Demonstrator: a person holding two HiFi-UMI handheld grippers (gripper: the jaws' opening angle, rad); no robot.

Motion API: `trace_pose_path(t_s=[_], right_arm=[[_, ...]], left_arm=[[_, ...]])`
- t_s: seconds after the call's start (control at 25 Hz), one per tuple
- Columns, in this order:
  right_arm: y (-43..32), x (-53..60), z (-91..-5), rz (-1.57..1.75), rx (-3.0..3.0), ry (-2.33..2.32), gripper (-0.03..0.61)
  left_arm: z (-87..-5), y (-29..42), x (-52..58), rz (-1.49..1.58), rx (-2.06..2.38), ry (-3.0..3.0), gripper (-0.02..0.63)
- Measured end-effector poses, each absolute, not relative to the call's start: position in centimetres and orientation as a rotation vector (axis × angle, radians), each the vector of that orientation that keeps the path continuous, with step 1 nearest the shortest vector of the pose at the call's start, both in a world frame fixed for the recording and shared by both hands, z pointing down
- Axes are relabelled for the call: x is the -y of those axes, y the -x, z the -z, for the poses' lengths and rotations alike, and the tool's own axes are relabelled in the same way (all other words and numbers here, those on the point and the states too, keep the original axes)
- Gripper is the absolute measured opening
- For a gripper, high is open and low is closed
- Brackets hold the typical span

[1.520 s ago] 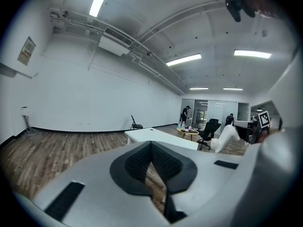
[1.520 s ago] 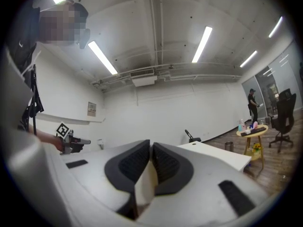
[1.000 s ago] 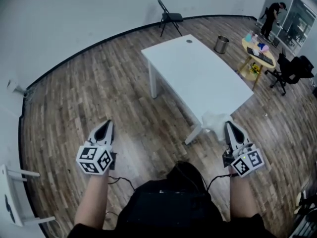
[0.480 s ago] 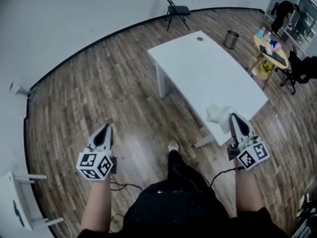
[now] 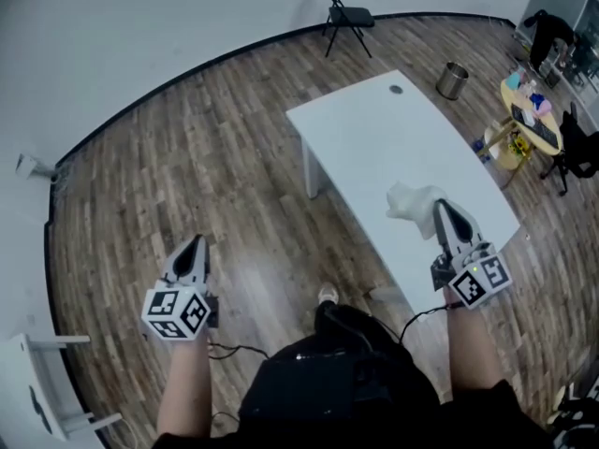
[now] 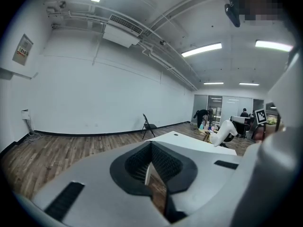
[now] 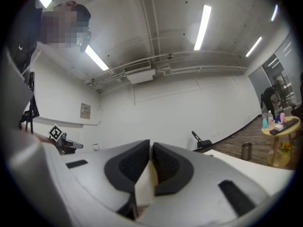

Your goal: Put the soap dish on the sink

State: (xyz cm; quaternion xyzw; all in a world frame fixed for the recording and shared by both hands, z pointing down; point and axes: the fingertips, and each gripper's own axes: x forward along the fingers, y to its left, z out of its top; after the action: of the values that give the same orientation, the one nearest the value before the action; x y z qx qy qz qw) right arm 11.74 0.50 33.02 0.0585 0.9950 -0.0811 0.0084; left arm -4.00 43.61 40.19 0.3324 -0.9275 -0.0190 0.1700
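My right gripper (image 5: 440, 208) is shut on a white soap dish (image 5: 412, 199), which juts from its tips over the near end of a white table (image 5: 374, 143). In the right gripper view a pale slab of the dish (image 7: 144, 186) sits pinched between the dark ribbed pads. From the left gripper view the dish (image 6: 222, 131) shows at the far right. My left gripper (image 5: 192, 244) hangs over the wooden floor at the lower left, jaws together and nothing between them (image 6: 150, 167). No sink is in any view.
A black folding chair (image 5: 344, 14) stands by the far wall. A metal bin (image 5: 453, 79), a round yellow side table (image 5: 532, 110) with small items and a black office chair (image 5: 580, 148) are at the right. A person (image 5: 547, 34) stands far back. White furniture (image 5: 37, 391) is at the lower left.
Both grippers and the view have travelled toward the table. The right gripper with the white dish was in front of the table's near edge and now hangs over it. Both grips look unchanged.
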Motion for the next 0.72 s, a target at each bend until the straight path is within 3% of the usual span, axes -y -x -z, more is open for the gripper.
trace_pose_path(t_s=[0.36, 0.72], right_arm=[[-2.4, 6.4, -31.7, 0.221, -3.09, -0.189, 0.028], [0.1, 8.9, -32.8, 0.295, -3.091, -0.124, 0.028]], left_arm=[[-37.7, 14.2, -35.0, 0.048, 2.701, -0.986, -0.011], [-38.3, 18.3, -32.4, -0.035, 2.686, -1.013, -0.011]])
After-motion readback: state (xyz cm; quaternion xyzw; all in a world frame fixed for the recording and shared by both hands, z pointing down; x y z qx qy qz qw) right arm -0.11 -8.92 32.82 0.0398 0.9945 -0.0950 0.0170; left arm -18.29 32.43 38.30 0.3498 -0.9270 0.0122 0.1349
